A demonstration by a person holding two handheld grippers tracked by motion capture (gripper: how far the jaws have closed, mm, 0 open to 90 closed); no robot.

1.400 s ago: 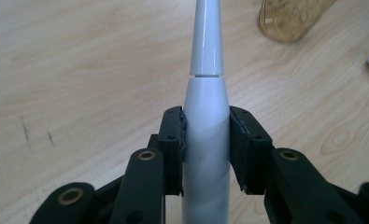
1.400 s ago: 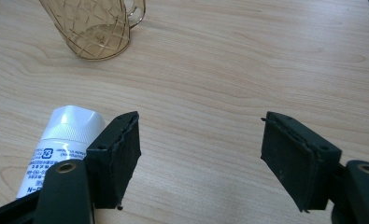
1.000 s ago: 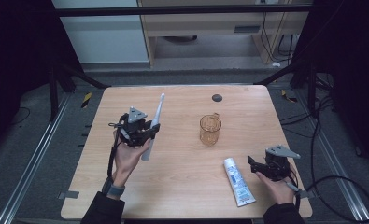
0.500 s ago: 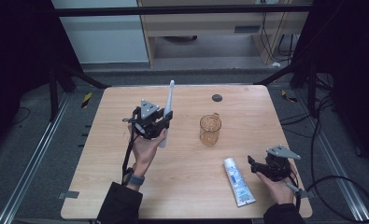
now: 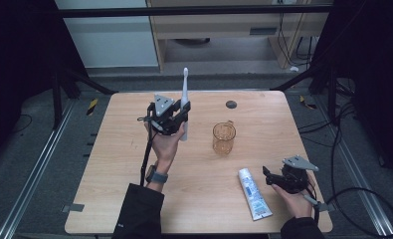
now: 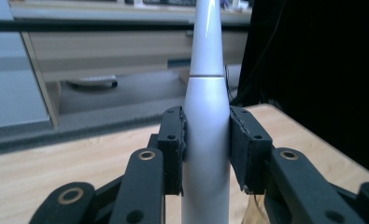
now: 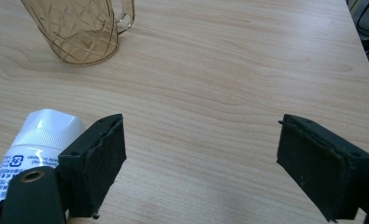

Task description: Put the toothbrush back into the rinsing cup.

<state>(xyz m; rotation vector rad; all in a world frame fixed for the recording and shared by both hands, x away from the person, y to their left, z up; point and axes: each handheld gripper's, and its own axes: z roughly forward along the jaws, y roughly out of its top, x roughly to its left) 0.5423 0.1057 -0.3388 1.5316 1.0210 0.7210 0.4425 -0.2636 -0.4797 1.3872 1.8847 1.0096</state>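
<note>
While raised, left gripper [image 5: 176,117] jaws clamp toothbrush [image 5: 184,102] upright — forearm outstretched.

amber cup [image 5: 224,137] mid-table | black disc [image 5: 231,104] far edge

Cup [image 5: 224,138] mid-table [image 5: 109,164], toothpaste tube [image 5: 254,194] nearer, right; toothbrush [image 5: 184,99] left.

The left gripper's [image 6: 205,154] jaws clamp the white electric toothbrush [image 6: 205,116] upright above the wooden table [image 6: 56,158].
</note>
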